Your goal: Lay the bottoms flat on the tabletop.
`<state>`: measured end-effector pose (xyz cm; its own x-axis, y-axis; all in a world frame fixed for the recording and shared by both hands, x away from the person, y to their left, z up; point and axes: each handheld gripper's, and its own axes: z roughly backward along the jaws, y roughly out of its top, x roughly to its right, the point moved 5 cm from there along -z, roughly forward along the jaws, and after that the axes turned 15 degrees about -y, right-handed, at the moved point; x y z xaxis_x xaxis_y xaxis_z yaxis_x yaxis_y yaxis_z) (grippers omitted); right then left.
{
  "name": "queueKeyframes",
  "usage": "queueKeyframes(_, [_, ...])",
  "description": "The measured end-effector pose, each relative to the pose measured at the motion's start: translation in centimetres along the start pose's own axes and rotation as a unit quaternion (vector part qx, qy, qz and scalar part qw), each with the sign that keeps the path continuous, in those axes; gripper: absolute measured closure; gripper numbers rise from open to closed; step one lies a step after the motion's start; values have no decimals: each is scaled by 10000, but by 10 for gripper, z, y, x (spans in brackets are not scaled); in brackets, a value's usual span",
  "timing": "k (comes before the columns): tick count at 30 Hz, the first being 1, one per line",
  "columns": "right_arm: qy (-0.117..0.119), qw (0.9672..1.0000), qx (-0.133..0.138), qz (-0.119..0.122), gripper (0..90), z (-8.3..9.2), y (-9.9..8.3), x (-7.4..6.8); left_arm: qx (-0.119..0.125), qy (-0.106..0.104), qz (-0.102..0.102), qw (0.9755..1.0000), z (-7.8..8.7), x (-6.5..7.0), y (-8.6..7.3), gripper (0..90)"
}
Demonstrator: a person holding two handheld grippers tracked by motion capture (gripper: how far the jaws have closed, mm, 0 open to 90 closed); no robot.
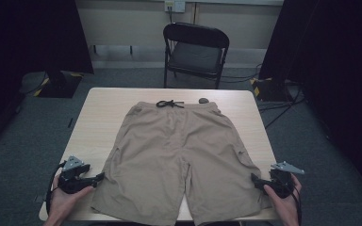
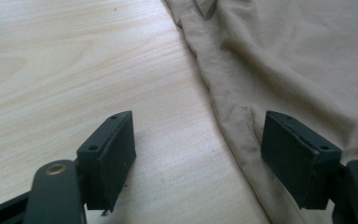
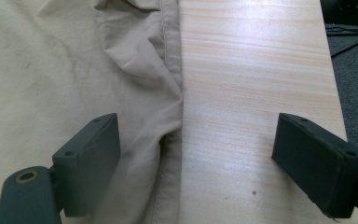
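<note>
My left claw [image 1: 99, 178] gapes at seven o'clock, its jaws straddling the hem edge of the khaki shorts [image 1: 181, 155] spread flat mid-surface [image 1: 99, 117]. My right claw [image 1: 256, 179], at five o'clock, stands apart over the other hem.

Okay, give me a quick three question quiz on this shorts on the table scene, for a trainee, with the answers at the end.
1. True or false: the left hand-held gripper is shut on the shorts.
2. Which way does the shorts' drawstring point? A) toward the chair B) toward the person
3. Fill in: the right hand-held gripper has its jaws astride the shorts' outer ____.

Key: 1. False, its jaws are open, astride the hem edge. 2. A. 3. Edge, one jaw over cloth, one over the bare table.
</note>
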<state>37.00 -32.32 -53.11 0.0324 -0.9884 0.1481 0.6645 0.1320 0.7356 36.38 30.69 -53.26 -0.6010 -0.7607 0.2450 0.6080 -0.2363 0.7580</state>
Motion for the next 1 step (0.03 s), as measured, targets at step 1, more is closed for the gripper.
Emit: queueKeyframes(1, [5,10000,-5,-4,143,0,0,0,0,0,0,10000,0,0,0,253])
